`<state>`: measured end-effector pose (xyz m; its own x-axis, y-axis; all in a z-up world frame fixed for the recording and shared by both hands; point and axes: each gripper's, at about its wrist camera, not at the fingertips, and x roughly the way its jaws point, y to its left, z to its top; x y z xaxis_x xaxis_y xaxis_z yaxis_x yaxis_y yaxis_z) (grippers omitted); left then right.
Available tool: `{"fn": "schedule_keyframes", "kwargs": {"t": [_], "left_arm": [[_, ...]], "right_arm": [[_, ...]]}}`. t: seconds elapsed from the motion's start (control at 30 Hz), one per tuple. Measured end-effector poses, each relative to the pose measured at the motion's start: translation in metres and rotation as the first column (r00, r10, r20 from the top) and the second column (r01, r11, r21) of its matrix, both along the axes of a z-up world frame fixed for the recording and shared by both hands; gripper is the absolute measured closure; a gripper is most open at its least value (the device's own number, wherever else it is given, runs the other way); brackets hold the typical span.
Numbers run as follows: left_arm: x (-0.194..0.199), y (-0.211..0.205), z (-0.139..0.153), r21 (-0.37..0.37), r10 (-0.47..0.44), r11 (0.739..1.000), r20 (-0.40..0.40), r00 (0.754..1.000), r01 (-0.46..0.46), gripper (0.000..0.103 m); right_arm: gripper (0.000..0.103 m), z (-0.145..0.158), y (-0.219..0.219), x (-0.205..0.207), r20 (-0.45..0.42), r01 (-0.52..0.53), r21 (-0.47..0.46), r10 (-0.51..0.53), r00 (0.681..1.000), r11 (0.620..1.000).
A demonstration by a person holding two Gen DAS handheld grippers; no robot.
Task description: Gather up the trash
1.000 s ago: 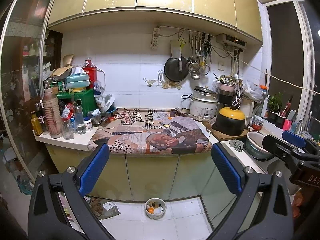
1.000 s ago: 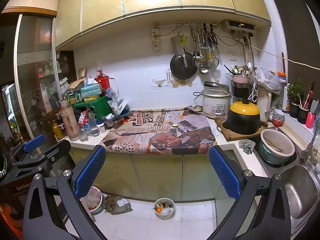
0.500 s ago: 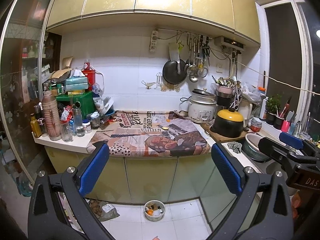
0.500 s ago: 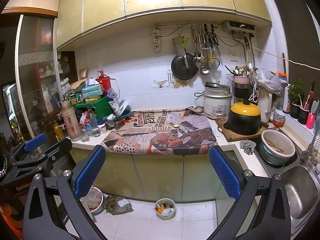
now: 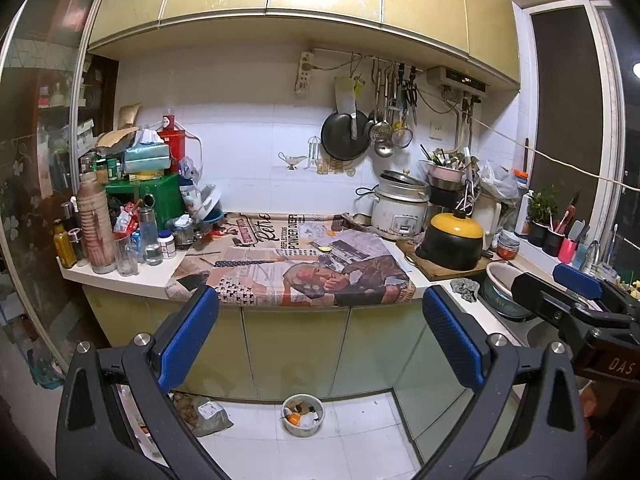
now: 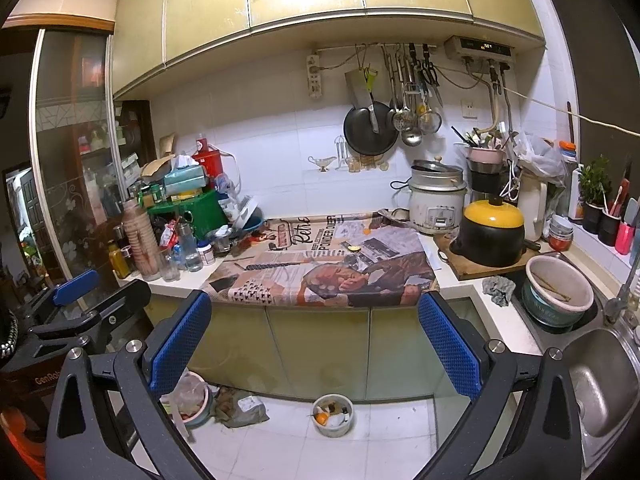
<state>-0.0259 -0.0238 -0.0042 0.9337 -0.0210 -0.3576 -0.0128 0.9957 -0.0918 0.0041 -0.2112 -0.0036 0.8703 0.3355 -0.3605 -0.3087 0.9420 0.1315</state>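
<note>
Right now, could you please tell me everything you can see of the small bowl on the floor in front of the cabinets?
The small round pale bowl sits upright on the white tiled floor, just in front of the yellow-green cabinet doors. It holds scraps, including an orange piece and some dark bits. A crumpled greyish bag lies apart to its left. Nothing grips it.

Contents of the floor bowl (image 5: 303, 415) are too small to identify beyond an orange scrap. The left claw (image 5: 320, 344) finger partly hides a crumpled bag (image 5: 208, 416); the sink (image 6: 600, 384) is cut off by the right wrist view's edge.
</note>
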Motion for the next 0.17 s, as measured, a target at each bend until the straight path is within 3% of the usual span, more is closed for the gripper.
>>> {"fn": "schedule_keyframes", "kwargs": {"t": [0.17], "left_arm": [[0.011,-0.001,-0.006,-0.002,-0.001,1.000,-0.018,1.000,0.001,0.001]], "right_arm": [[0.000,-0.003,0.004,0.011,-0.019,0.006,-0.002,-0.006,1.000,1.000]]}}
